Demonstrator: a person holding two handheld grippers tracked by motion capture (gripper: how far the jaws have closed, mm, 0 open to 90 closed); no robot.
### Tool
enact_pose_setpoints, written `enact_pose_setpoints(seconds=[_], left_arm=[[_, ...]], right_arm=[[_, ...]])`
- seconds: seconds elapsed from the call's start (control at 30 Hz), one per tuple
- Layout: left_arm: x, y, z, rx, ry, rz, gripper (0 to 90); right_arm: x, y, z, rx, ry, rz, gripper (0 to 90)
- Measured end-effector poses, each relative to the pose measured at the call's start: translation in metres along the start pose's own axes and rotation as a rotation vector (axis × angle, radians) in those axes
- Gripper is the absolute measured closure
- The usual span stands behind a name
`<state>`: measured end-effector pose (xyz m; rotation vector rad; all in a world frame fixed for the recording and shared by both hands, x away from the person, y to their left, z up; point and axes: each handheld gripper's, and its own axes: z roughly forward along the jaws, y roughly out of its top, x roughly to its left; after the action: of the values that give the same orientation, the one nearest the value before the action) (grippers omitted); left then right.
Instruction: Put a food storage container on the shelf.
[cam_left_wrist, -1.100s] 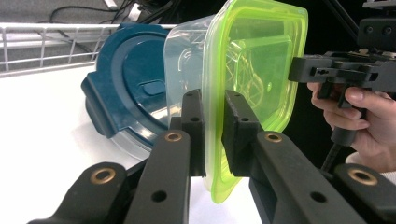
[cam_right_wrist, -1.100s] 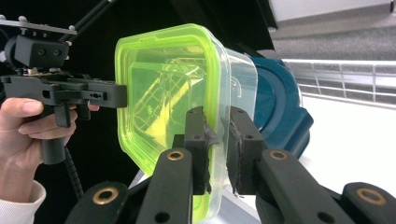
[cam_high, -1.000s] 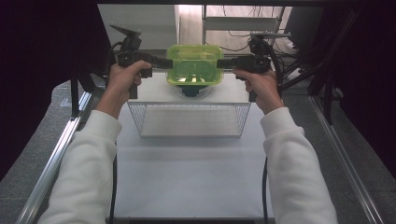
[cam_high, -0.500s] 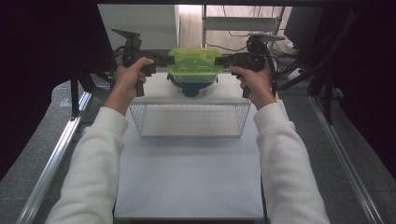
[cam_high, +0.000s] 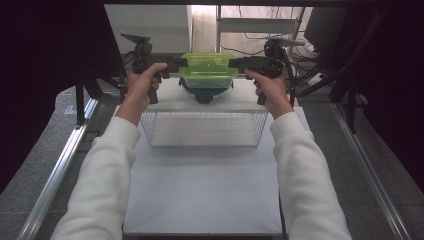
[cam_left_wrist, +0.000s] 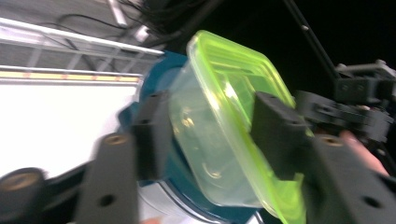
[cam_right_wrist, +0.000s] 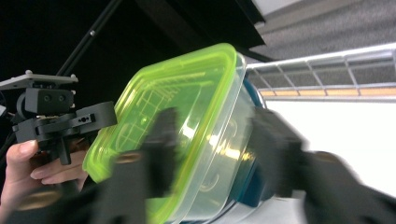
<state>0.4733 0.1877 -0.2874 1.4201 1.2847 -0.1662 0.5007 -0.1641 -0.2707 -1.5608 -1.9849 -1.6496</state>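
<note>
White table (cam_high: 200, 200) runs fwd from the person; a wire basket (cam_high: 202, 129) sits at its mid-far part, w/ a raised white platform (cam_high: 170, 97) just behind it. Above that platform, held up in the air btwn both hands, is the clear plastic container (cam_high: 208, 77) w/ a lime-green lid (cam_high: 206, 64); a dark teal bowl-like thing (cam_high: 206, 94) sits right under it, can't tell if touching.

Left gripper (cam_high: 176, 62) pinches the container's left end, right gripper (cam_high: 237, 63) the right end. In the left gripper view the jaws straddle lid edge and clear wall (cam_left_wrist: 205, 135); same in the right gripper view (cam_right_wrist: 205, 140), one jaw on the lid, one under the tub.

Handling, my read: prob light and empty, thin walls flex, smooth plastic = slippery. Lid rim is the stiffest bit, so grip at the rim on opposite ends, even squeeze, keep it level.
</note>
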Motion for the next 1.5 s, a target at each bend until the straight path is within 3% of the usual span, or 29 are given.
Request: enact_pose_setpoints(seconds=[0.1, 0.2, 0.33, 0.4, 0.47, 0.53, 0.57, 0.7, 0.83, 0.97, 1.07, 1.1, 1.13, 1.23, 1.37, 1.5], left_arm=[[-0.003, -0.001, -0.006, -0.023, -0.002, 0.036, 31.6], [-0.009, -0.003, -0.018, -0.048, -0.016, 0.08, 29.1], [-0.015, -0.01, -0.031, -0.052, 0.005, 0.147, 26.7], [-0.017, -0.013, -0.036, -0.051, 0.0, 0.158, 26.0], [-0.021, -0.023, -0.047, -0.052, 0.031, 0.201, 25.7], [-0.023, -0.026, -0.05, -0.051, 0.047, 0.21, 24.5], [-0.026, -0.035, -0.055, -0.047, 0.064, 0.234, 24.1], [-0.032, -0.062, -0.065, -0.024, 0.096, 0.299, 23.8], [-0.032, -0.085, -0.072, 0.008, 0.112, 0.347, 23.4], [-0.03, -0.111, -0.081, 0.009, 0.112, 0.388, 23.7], [-0.026, -0.131, -0.083, 0.019, 0.116, 0.404, 24.1], [-0.026, -0.131, -0.083, 0.019, 0.116, 0.404, 24.2], [-0.023, -0.144, -0.083, 0.03, 0.126, 0.416, 24.3], [-0.019, -0.163, -0.082, 0.045, 0.141, 0.427, 24.5], [-0.012, -0.19, -0.081, 0.073, 0.173, 0.448, 24.7], [0.0, -0.214, -0.081, 0.092, 0.176, 0.438, 25.4]], right_arm=[[0.0, -0.001, -0.007, -0.056, 0.026, -0.021, 30.5], [0.001, -0.003, -0.019, -0.066, 0.033, -0.076, 26.4], [0.002, -0.007, -0.036, -0.071, 0.024, -0.137, 25.1], [0.004, -0.012, -0.047, -0.079, 0.019, -0.183, 25.1], [0.007, -0.018, -0.056, -0.079, 0.009, -0.213, 24.9], [0.008, -0.022, -0.06, -0.076, 0.005, -0.227, 24.6], [0.009, -0.031, -0.067, -0.074, 0.001, -0.259, 24.1], [0.006, -0.047, -0.076, -0.05, 0.011, -0.296, 23.0], [0.002, -0.065, -0.085, -0.043, 0.018, -0.325, 22.6], [-0.004, -0.087, -0.093, -0.047, 0.008, -0.364, 22.6], [-0.01, -0.109, -0.098, -0.037, -0.016, -0.401, 22.6], [-0.013, -0.116, -0.099, -0.033, -0.021, -0.413, 22.6], [-0.015, -0.121, -0.1, -0.027, -0.027, -0.423, 22.6], [-0.022, -0.142, -0.102, -0.002, -0.039, -0.452, 22.6], [-0.029, -0.17, -0.106, 0.022, -0.055, -0.476, 22.6], [-0.036, -0.194, -0.108, 0.036, -0.063, -0.47, 22.6]])
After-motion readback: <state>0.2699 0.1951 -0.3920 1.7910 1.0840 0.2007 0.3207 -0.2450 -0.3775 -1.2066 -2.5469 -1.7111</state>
